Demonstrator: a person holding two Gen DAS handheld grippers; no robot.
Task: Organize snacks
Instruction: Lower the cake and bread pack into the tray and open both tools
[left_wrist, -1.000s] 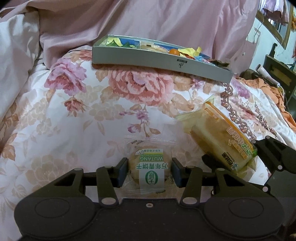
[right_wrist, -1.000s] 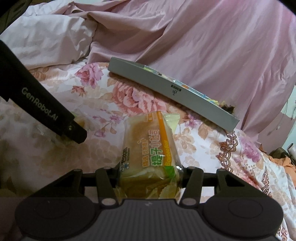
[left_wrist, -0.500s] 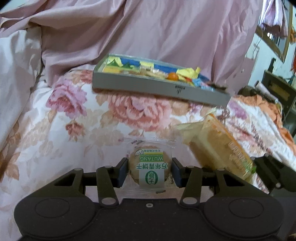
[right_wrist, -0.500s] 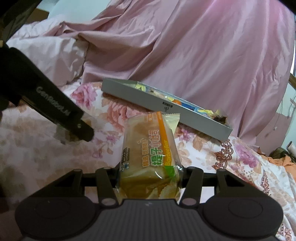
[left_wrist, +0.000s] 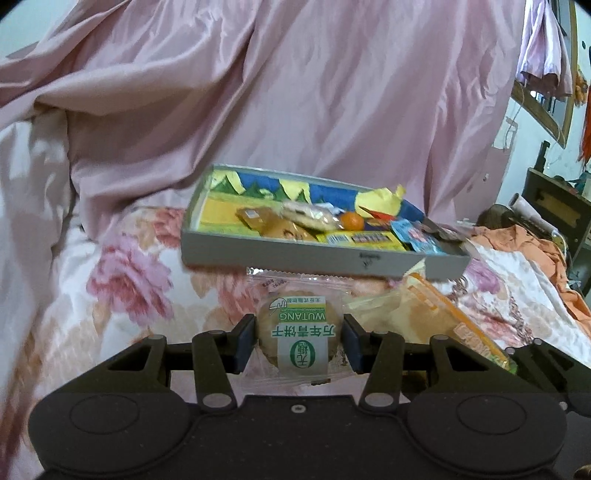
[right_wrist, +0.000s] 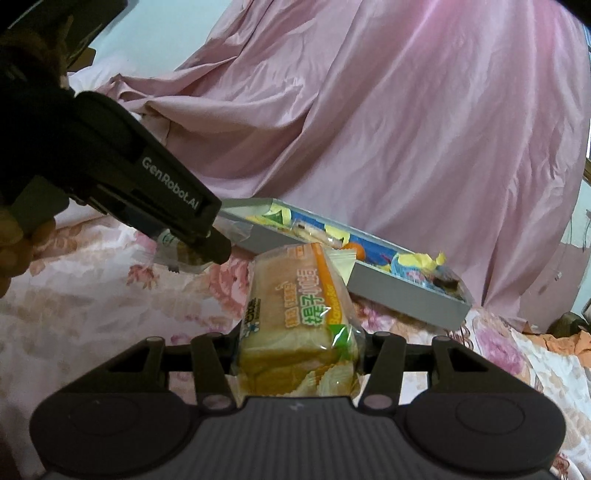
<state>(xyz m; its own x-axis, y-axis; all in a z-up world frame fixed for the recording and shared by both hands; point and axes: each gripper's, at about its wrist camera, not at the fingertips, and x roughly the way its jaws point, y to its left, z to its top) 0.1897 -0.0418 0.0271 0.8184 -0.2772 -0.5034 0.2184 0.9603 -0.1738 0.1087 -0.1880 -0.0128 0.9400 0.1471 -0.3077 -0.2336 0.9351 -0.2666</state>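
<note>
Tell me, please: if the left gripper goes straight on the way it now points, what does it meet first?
Probably the grey snack box. The left gripper, jaws shut on the round wrapped biscuit, points at the box's near wall. Depth is unclear, so the flowered quilt before it might come first.

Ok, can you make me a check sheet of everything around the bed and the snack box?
Surface: floral quilt, rumpled.
Job's things: grey snack box on the quilt, holding wrapped snacks and a small orange.
Clutter: orange cloth at far right.
Grippers: left claw shut on round biscuit pack; right claw shut on bread pack, both lifted clear of the quilt.
Cables: nothing seen.
Surroundings: pink sheet draped behind; dark furniture at right.
</note>
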